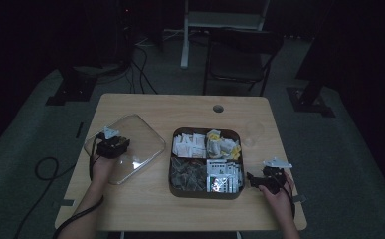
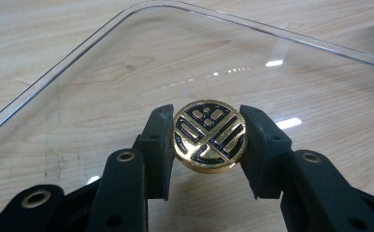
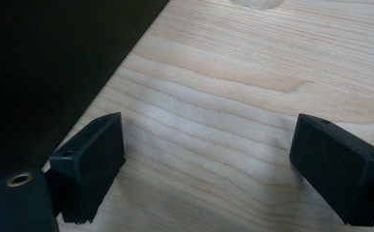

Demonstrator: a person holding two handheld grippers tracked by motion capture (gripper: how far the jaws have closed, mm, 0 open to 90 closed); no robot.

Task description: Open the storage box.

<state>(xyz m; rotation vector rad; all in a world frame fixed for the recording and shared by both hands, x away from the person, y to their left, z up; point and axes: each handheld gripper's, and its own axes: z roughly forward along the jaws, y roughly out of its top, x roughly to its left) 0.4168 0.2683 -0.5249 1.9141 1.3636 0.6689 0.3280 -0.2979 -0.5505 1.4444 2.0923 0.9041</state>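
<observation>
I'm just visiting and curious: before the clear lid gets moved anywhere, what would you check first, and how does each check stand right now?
1. Left gripper shut on the lid's gold knob: ok, fingers press both sides.
2. Knob centred between the fingers: ok.
3. Clear lid off the box: ok, it is on the table to the box's left.
4. Box open, packets in all four compartments: ok.
5. Packets low enough for the lid to close: cannot tell.
6. Right gripper open, holding nothing, beside the box: ok.

Glossy gilt knob (image 2: 209,135), clear lid (image 2: 126,63), wood table (image 3: 252,96)
</observation>
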